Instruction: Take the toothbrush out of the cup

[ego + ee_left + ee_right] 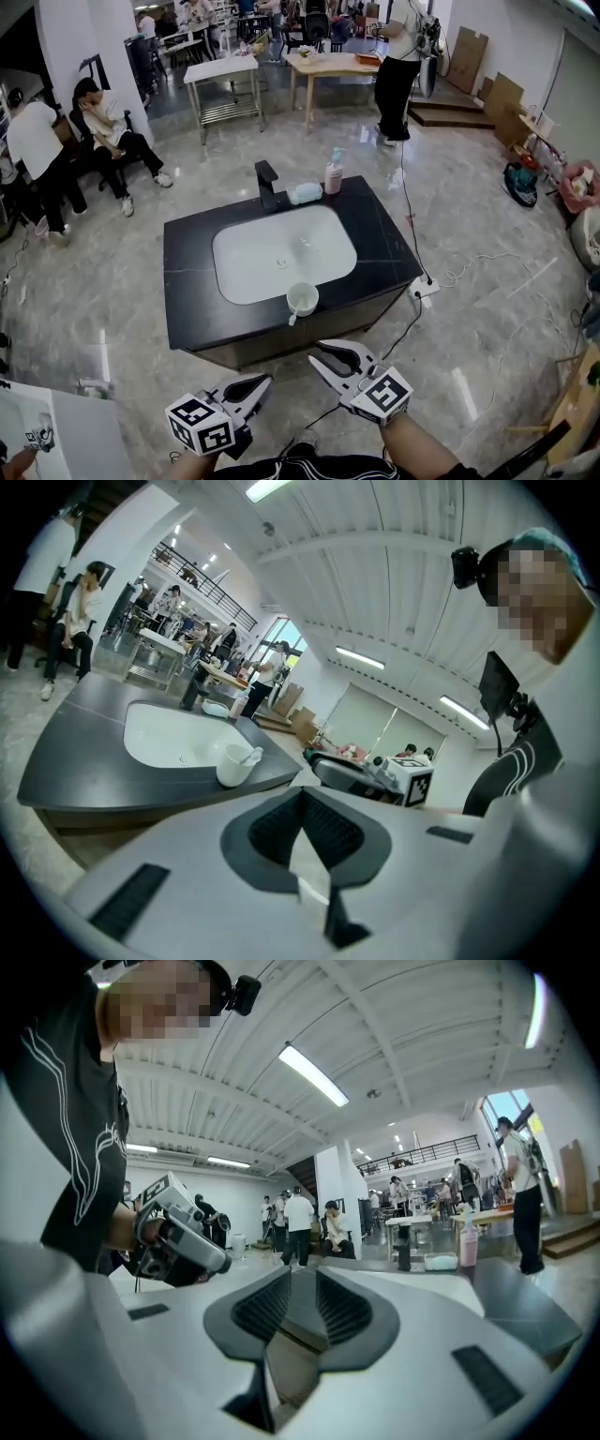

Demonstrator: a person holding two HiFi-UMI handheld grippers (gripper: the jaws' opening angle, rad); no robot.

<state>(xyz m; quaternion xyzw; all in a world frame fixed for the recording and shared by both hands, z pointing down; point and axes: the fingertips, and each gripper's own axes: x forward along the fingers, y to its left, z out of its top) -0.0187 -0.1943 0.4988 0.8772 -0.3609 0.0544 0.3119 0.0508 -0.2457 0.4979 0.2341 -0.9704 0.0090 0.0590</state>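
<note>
Black stone counter [187,281] is lying ahead of both grippers in the head view. The white cup [302,299] is standing on the counter's near edge, well apart from either tool. The toothbrush [292,319] is leaning in the cup, one end poking over the rim. The left gripper [265,379] is keeping its jaws together, while the right gripper [316,353] is holding its jaws apart, empty.

Through the left gripper view, its tips are meeting on nothing, and the cup [231,766] is sitting ahead and to their left.

Through the right gripper view, a narrow gap is showing between the jaws with nothing inside. The cup is lying out of sight, so the right gripper is probably pointing past it.

Trouble is likely waiting at that edge. A sideways tug on the brush, with nothing steadying the light cup, could be tipping it or dragging it off. A narrow opening could be nudging the thin handle away instead of straddling it.
</note>
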